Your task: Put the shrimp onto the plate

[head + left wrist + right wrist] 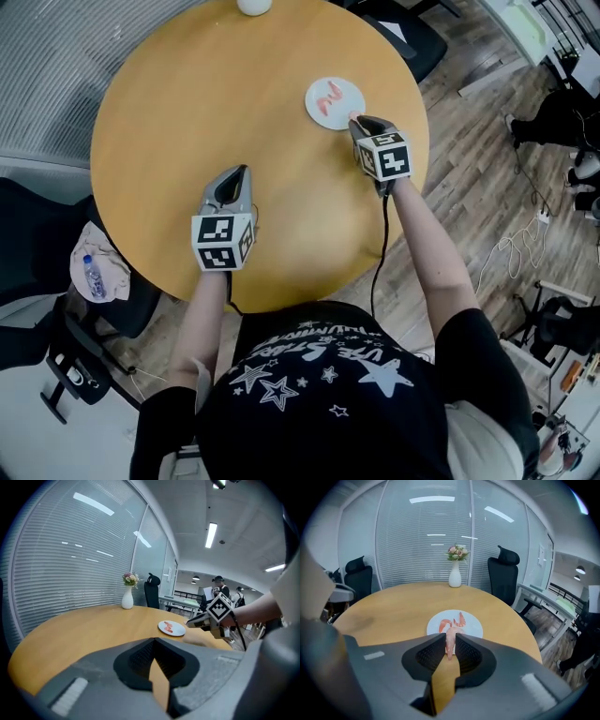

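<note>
The right tool (357,120) is holding one pale pink shrimp (450,640) between its two dark grey jaws, which are pressing on it from both sides, and the shrimp is pointing forward out of them. This tool is hovering at the near edge of the small round white plate (346,90), which is lying on the far right part of the round yellow-brown wooden surface (178,112). Two more pink curved shrimps (446,624) are already lying on the plate, close beside each other. The left tool (154,641) is staying nearer to the person, well apart from the plate, with its jaws brought together at the tips and nothing between them. A white vase with flowers (454,576) is standing at the far edge of the surface, and black office chairs (506,581) are standing behind it
</note>
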### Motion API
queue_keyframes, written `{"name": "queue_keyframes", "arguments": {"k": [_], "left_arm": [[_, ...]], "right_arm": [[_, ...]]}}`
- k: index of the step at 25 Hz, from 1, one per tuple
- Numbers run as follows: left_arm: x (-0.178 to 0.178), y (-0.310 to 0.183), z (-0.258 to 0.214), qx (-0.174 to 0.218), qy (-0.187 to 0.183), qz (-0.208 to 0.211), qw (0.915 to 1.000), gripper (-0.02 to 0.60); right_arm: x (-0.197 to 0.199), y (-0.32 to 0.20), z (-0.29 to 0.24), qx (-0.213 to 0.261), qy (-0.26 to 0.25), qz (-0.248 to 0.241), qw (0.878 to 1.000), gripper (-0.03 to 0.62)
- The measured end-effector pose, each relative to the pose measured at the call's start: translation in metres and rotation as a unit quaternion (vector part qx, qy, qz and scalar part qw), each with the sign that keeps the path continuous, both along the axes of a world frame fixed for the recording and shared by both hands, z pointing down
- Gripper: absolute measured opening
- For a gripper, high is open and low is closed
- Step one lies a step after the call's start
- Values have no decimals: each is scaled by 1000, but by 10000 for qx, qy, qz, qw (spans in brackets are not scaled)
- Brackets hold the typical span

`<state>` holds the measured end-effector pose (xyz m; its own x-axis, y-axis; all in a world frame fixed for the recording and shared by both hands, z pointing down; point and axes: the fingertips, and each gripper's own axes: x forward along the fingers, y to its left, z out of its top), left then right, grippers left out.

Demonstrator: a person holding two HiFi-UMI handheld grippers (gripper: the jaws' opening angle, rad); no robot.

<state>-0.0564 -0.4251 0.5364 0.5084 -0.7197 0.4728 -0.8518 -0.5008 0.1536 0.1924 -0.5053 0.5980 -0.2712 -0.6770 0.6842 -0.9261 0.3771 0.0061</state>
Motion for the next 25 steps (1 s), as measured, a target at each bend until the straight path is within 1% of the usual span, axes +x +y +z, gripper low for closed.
{"name": "queue_keyframes", "arguments": {"k": [3,7,11,20,25], "left_arm": [[-3,-8,8,-32,-18,30,10000,2],[-6,-12,17,-119,38,15,9999,2],[-9,-18,27,-209,113,-51,9997,2],[-14,-22,37,-315,210,-142,9992,2],[-14,-21,43,-370,243,-151,9989,2]], "right_arm": [[-5,-12,10,-50,201,-208,9996,66],[-8,-25,23,-94,584,-651,9961,66],[-7,-34,36,-271,778,-849,9930,66],[-10,-41,46,-530,779,-887,9916,66],[-9,-44,55,-671,679,-761,9925,67]]}}
